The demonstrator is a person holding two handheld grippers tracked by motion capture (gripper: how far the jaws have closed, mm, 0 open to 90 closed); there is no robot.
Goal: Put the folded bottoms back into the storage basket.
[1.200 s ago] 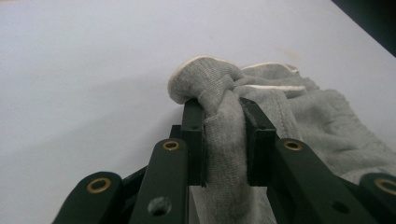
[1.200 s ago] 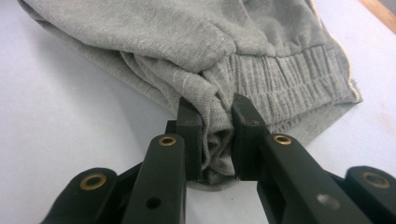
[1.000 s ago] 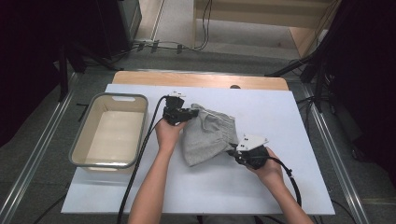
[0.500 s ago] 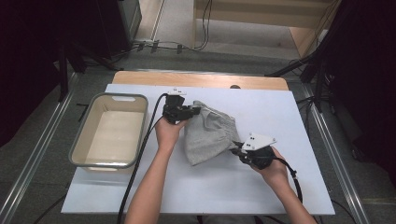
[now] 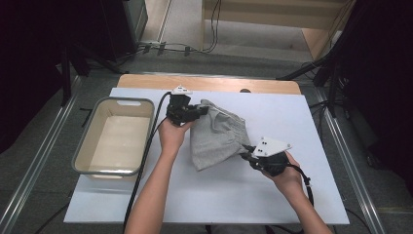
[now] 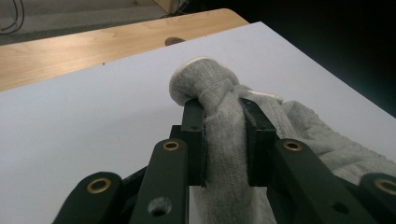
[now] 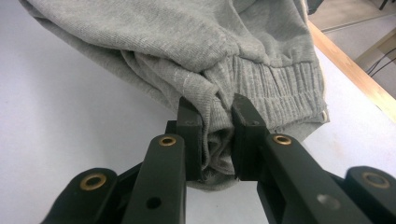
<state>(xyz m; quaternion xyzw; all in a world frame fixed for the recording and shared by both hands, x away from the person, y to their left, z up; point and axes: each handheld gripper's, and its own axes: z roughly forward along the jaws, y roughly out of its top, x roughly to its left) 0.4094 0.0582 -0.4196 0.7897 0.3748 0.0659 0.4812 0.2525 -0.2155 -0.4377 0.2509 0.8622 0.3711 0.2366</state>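
Note:
A grey knit garment (image 5: 216, 139) with an elastic waistband (image 7: 275, 91) lies bunched on the white table (image 5: 292, 112). My left gripper (image 5: 199, 111) is shut on its far upper corner; in the left gripper view a fold of grey cloth (image 6: 224, 130) is pinched between the jaws and bulges past their tips. My right gripper (image 5: 249, 152) is shut on the garment's right lower edge, and in the right gripper view gathered fabric (image 7: 217, 135) is squeezed between the jaws just below the waistband. The cloth is stretched between the two grippers.
A beige rectangular tub (image 5: 114, 136) with a grey rim stands at the left of the table. A wooden strip (image 5: 209, 83) runs along the far edge. Black cables (image 5: 146, 151) trail from the grippers toward the near side. Bare white surface lies right of and in front of the garment.
My right gripper has pulled toward the right and nearer, drawing the garment's edge out with it. The left gripper has stayed at the far corner, shut on the cloth.

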